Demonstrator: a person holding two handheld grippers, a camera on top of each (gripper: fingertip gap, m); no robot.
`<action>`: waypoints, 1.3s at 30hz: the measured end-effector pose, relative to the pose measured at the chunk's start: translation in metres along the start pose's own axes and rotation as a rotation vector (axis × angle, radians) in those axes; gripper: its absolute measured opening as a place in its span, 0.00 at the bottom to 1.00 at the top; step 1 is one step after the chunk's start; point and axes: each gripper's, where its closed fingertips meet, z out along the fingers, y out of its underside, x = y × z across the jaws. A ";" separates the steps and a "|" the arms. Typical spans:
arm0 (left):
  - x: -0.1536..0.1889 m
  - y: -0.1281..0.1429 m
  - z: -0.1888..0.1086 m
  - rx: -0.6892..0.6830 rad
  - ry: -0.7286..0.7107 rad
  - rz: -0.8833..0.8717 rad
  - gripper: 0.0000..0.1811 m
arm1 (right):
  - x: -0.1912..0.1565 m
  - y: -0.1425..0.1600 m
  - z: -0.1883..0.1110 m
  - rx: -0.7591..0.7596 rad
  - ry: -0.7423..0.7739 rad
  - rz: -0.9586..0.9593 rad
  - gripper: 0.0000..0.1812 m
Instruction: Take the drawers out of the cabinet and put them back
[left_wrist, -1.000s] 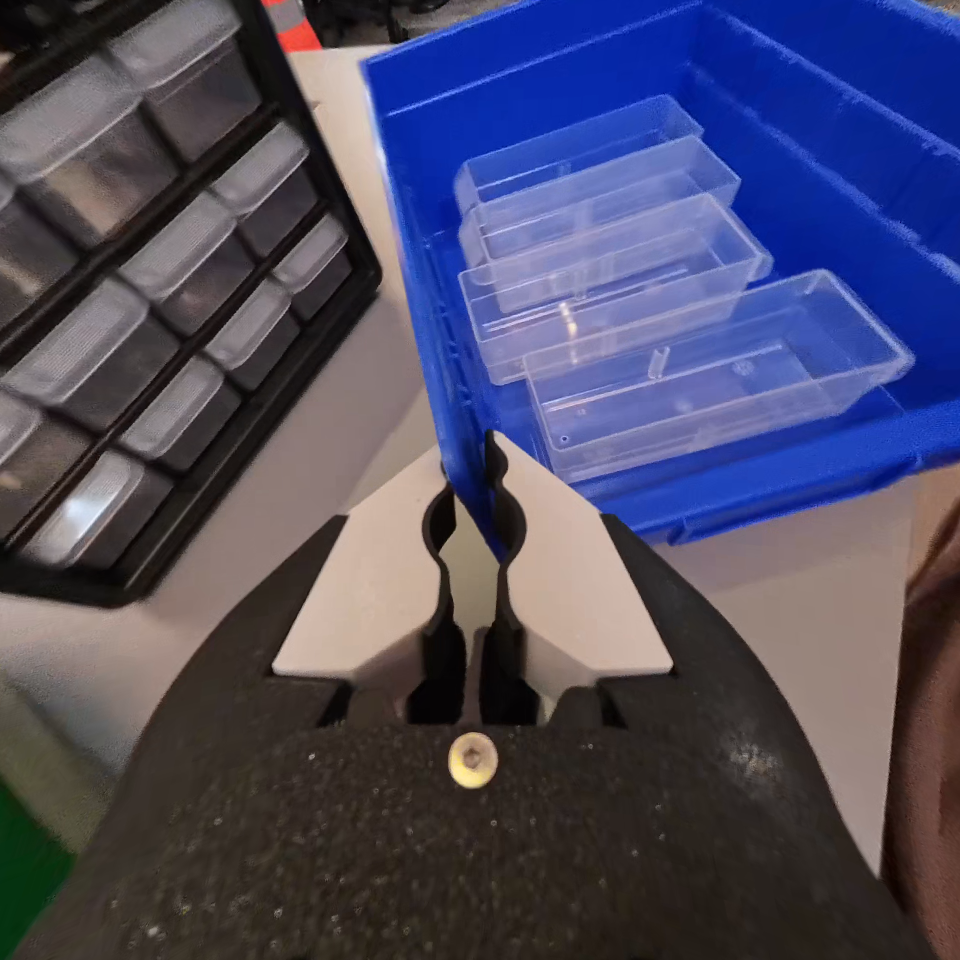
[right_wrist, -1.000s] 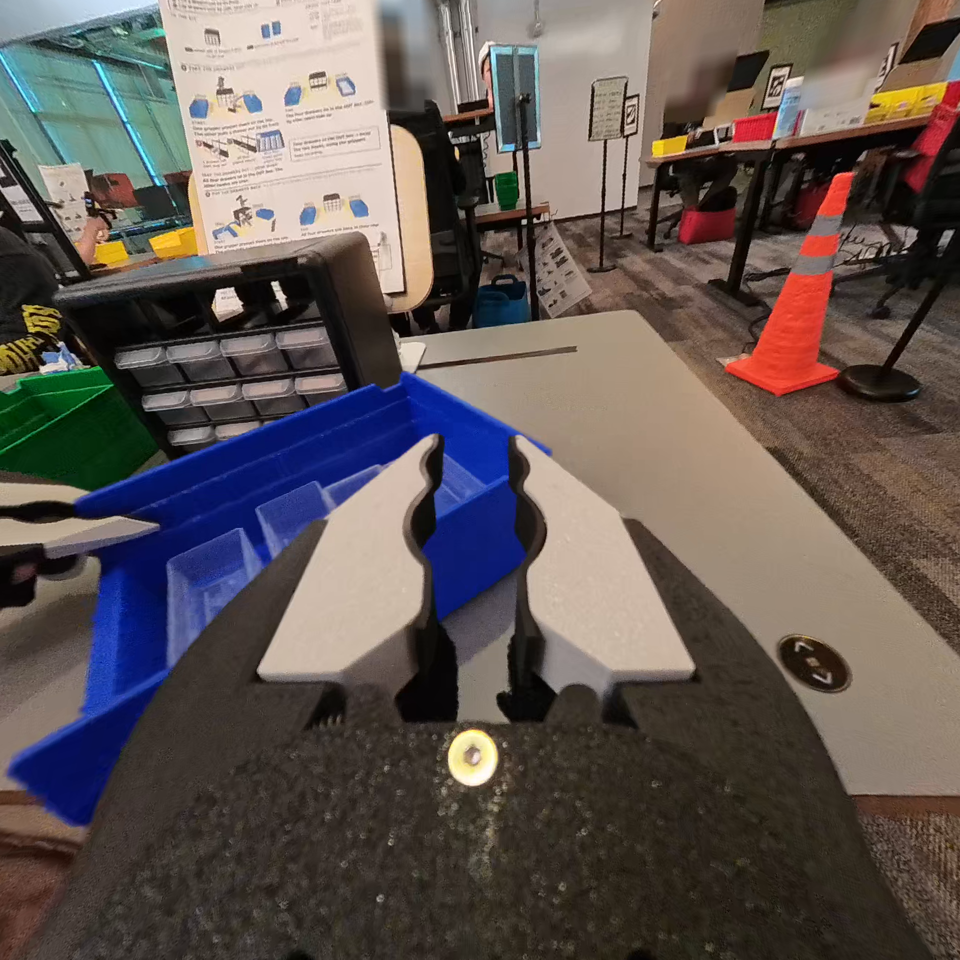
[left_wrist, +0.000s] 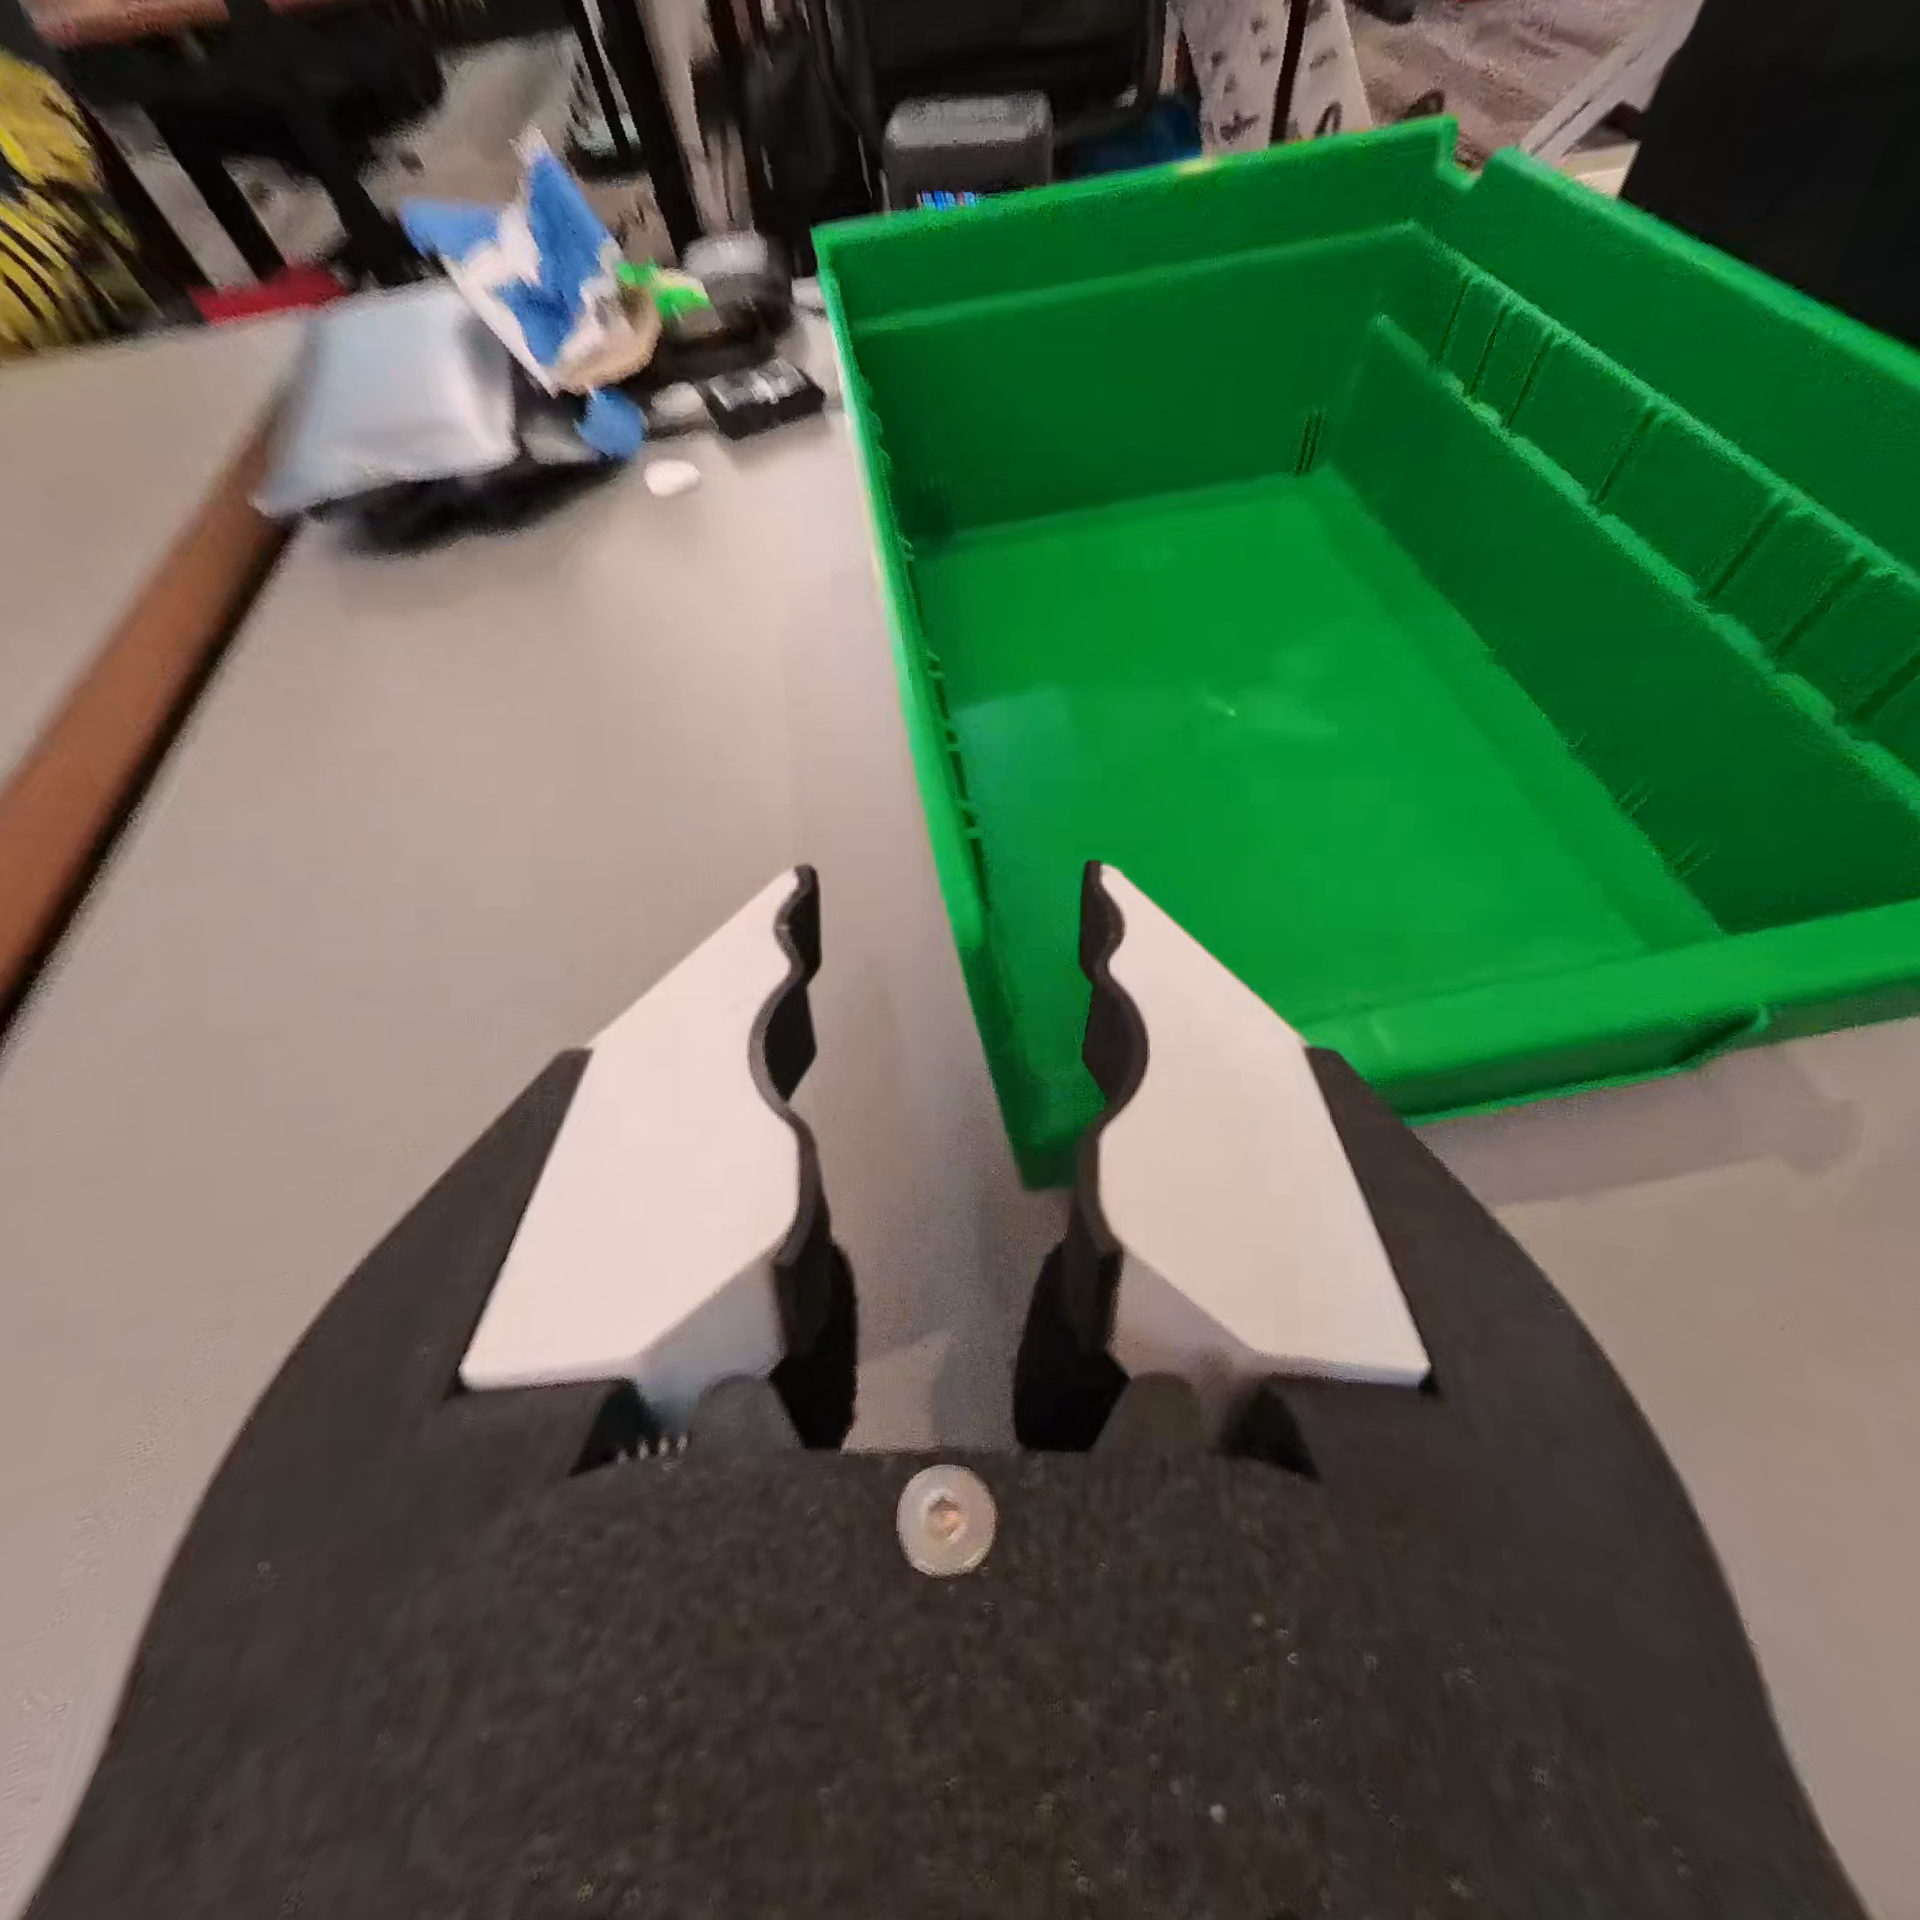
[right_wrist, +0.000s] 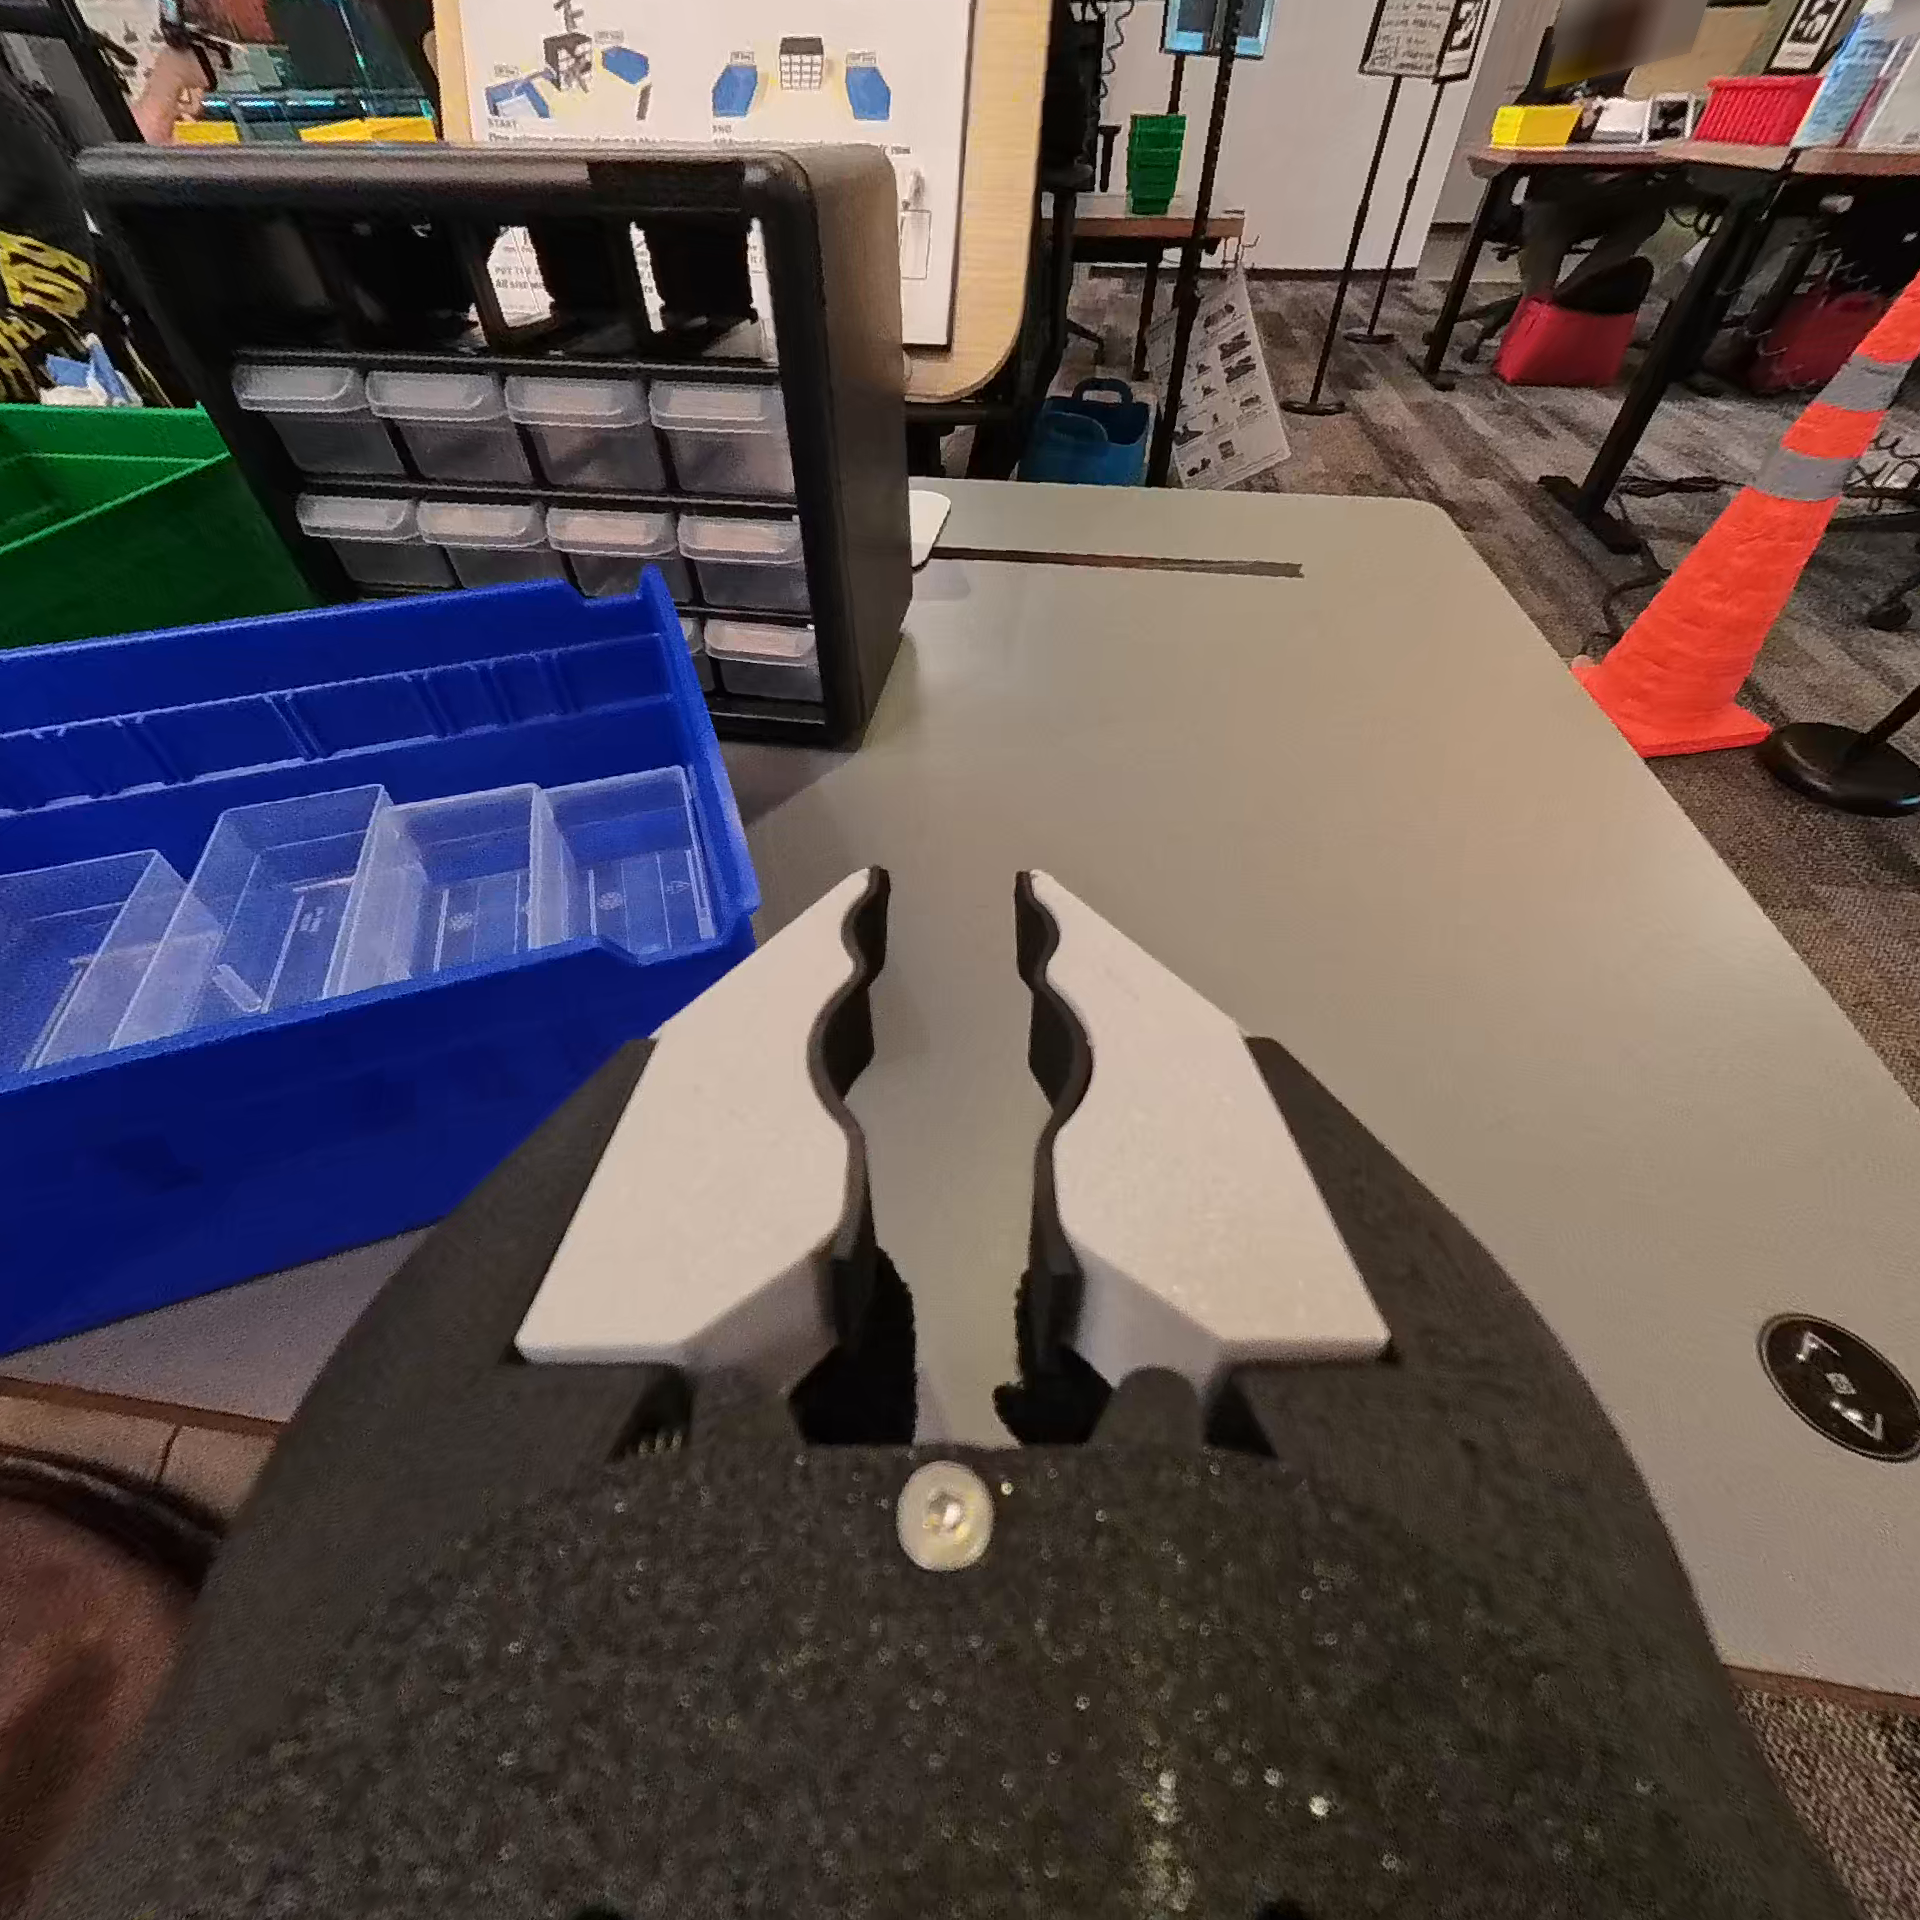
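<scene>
The left hand-held gripper (left_wrist: 945, 883) has swung from the blue bin (right_wrist: 343, 1091) to the empty green bin (left_wrist: 1351, 727), jaws now parted, empty; right hand-held gripper (right_wrist: 951, 883) likewise open; drawers (right_wrist: 343, 904) await return to the cabinet (right_wrist: 540, 436).

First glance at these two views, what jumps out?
The blue bin at the left of the right wrist view, with clear drawers lined up inside, and the black cabinet behind it with its top row empty. In the left wrist view, an empty green bin beyond the open left gripper.
</scene>
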 end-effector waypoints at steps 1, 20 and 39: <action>0.003 0.003 0.009 -0.023 0.017 -0.032 0.27 | -0.001 0.000 0.001 -0.002 0.000 -0.003 0.13; -0.011 -0.038 -0.005 0.015 -0.120 -0.135 0.01 | -0.318 -0.049 0.032 -0.059 -0.426 -0.275 0.17; 0.032 -0.137 -0.094 0.297 -0.170 -0.085 0.01 | -0.364 -0.129 0.152 0.043 -0.161 -0.032 0.02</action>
